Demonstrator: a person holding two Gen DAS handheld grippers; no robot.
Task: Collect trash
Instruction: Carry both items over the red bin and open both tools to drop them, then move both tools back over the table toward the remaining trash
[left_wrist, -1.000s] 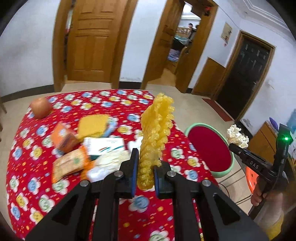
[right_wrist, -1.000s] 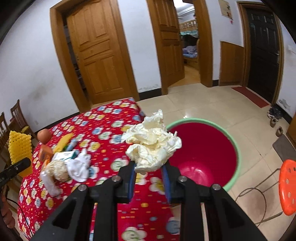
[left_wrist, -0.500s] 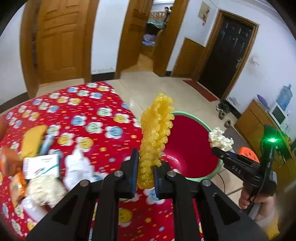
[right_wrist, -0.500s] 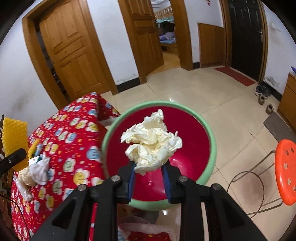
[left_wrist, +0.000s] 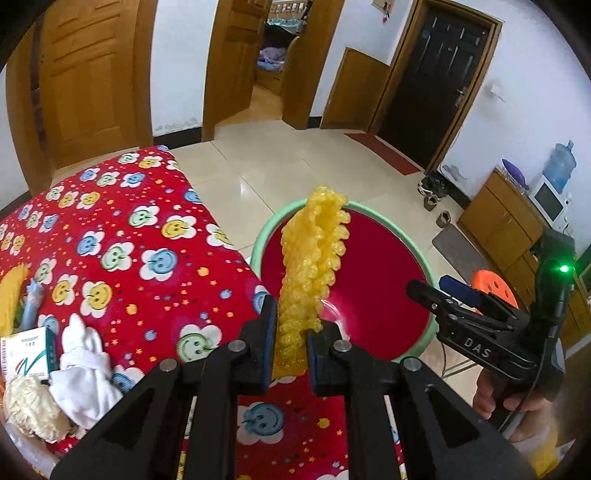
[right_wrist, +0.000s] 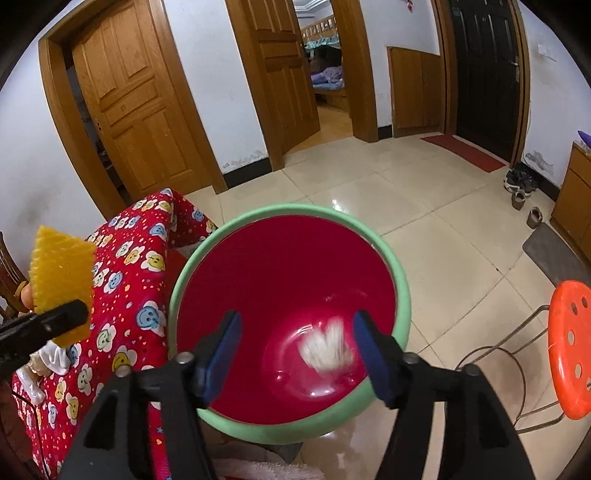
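The left gripper (left_wrist: 290, 347) is clamped on one yellow foam fruit net (left_wrist: 314, 266), a soft, knobbly mesh sleeve standing upright between its blue pads, with its top edge over the rim of the bin (left_wrist: 266, 236). The right gripper (right_wrist: 297, 354) hangs over the bin mouth with its two fingers spread wide apart, nothing between them. Below it, one crumpled white paper wad (right_wrist: 327, 350), motion-blurred, lies inside the bin near its glossy bottom.

The bin is a single round plastic tub, smooth red inside with a pale green rim, standing on the tiled floor just beside the tabletop (left_wrist: 110, 236), which wears a red cloth printed with smiling flowers. On that cloth at the near left edge lie a white crumpled tissue (left_wrist: 83, 365), a beige paper ball (left_wrist: 31, 408) and a white printed carton (left_wrist: 27, 354). One orange perforated plastic stool (right_wrist: 570, 343) on wire legs stands right of the bin.
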